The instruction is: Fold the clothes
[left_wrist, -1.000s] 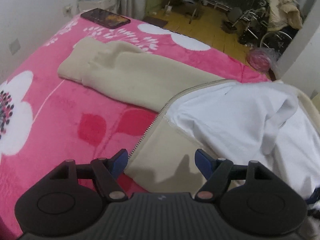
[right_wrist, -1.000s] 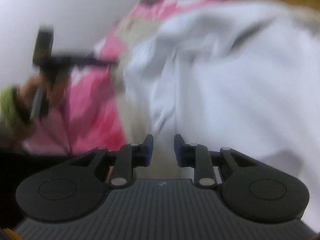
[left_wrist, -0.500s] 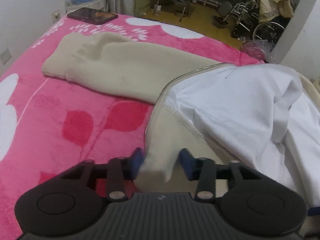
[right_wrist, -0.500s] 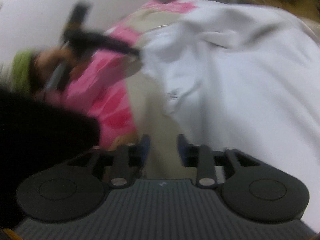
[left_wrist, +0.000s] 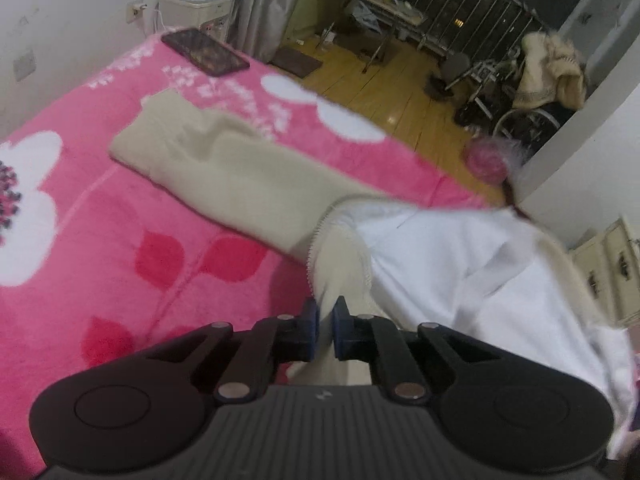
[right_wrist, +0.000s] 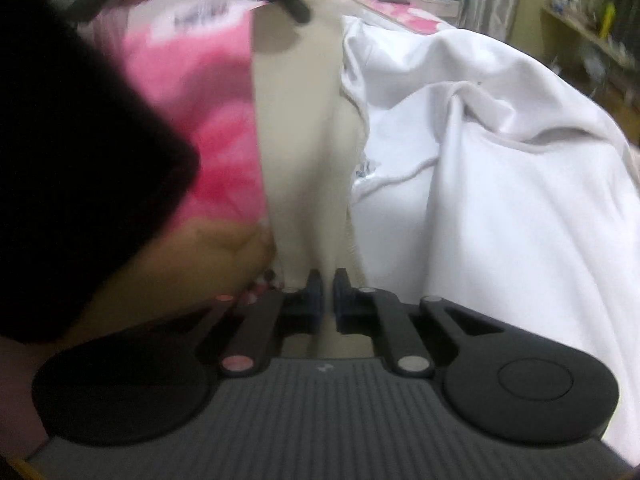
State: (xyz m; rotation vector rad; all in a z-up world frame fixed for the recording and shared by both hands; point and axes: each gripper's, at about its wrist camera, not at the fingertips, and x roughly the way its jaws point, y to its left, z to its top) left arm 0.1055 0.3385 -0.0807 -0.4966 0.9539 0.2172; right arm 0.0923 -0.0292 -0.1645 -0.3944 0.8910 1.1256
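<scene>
Between the left gripper's (left_wrist: 324,322) just-closed jaws: jacket (left_wrist: 340,264) zip edge, pinched and lifted off the blanket (left_wrist: 120,240). Same hem clamped in the just-closed right gripper (right_wrist: 325,294). Beyond, sleeve (left_wrist: 224,172) flat on the blanket. Step, likely: front panel gripped. Next: swing it over the white lining (right_wrist: 500,200), both grips kept level.

A beige zip-front fleece jacket (left_wrist: 248,184) lies spread on the pink flowered plush blanket (left_wrist: 80,240), its sleeve stretching away to the left. A dark flat rectangular tablet (left_wrist: 204,52) rests on the blanket's far edge, beyond the sleeve.
</scene>
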